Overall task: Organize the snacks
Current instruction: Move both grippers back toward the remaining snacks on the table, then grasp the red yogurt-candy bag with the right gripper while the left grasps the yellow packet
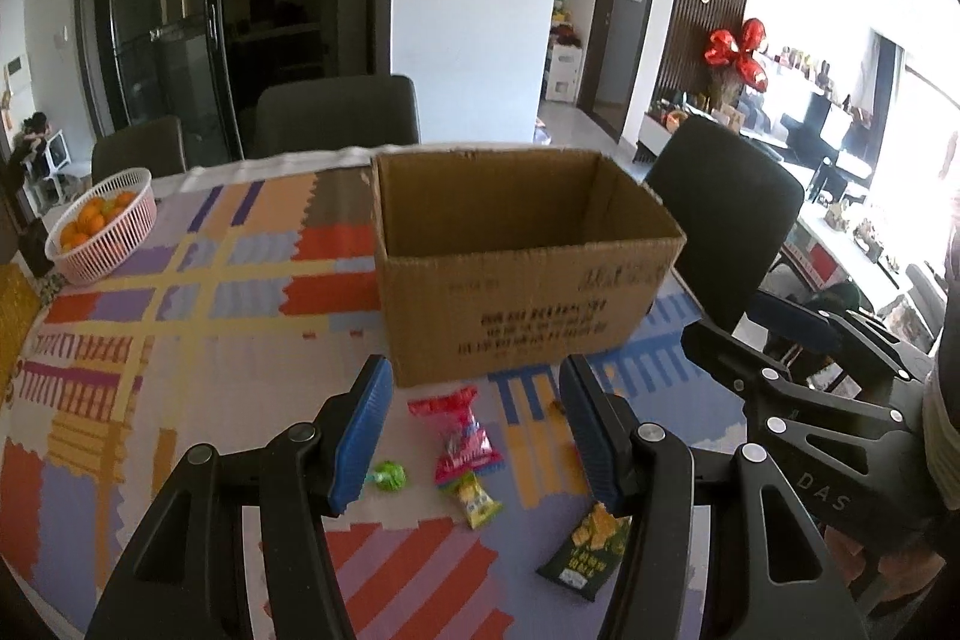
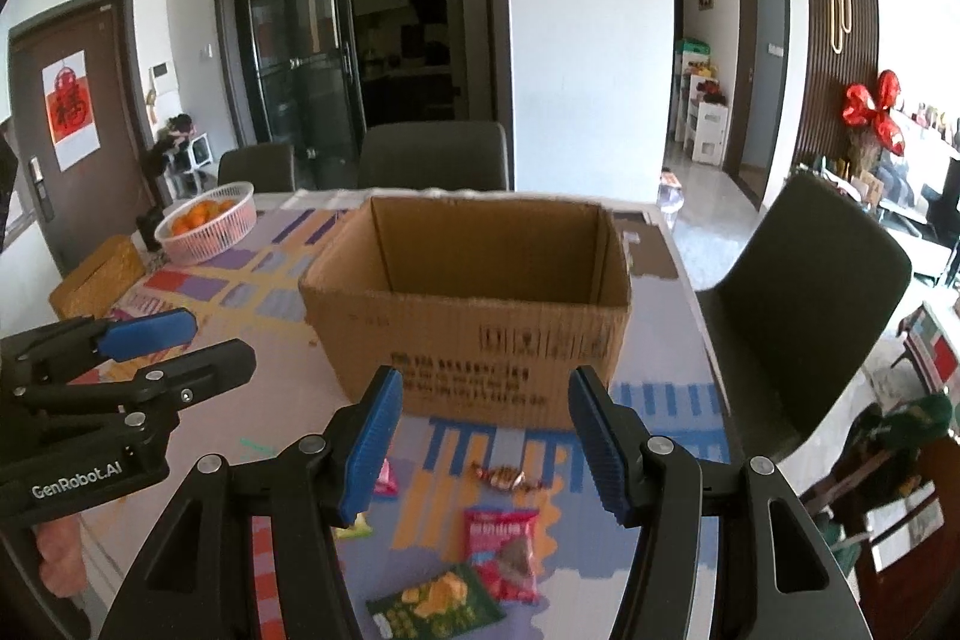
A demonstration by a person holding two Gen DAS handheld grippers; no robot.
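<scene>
- Hovering side by side above the near edge of the table point(image 1: 198, 382), the left gripper point(image 1: 474, 430) and the right gripper point(image 2: 483, 436) both stand with their jaws apart and nothing between the blue pads.
- An open cardboard box point(image 1: 510, 304) sits on the patterned cloth just beyond the snacks, its top folded open and what shows of its inside bare; it is likely the place meant to take them, set close so each carry is short.
- The snacks lie loose on the cloth in front of the box, none yet inside it, so the sorting looks barely begun.
- Under the left gripper lie a pink packet point(image 1: 465, 436), a small yellow-green packet point(image 1: 478, 502) touching its lower end, a round green sweet point(image 1: 390, 475) near the left pad, and a dark green packet point(image 1: 585, 550) partly hidden behind the right finger.
- The right wrist view shows a red packet point(image 2: 504, 550), the dark green packet below it, and a gold-wrapped sweet point(image 2: 504, 478) nearer the box.
- Both grippers tilt downward toward the pile, a sensible pose for picking flat packets from above.
- A basket of oranges point(image 1: 102, 226) stands well apart at the far left and seems no part of the job.
</scene>
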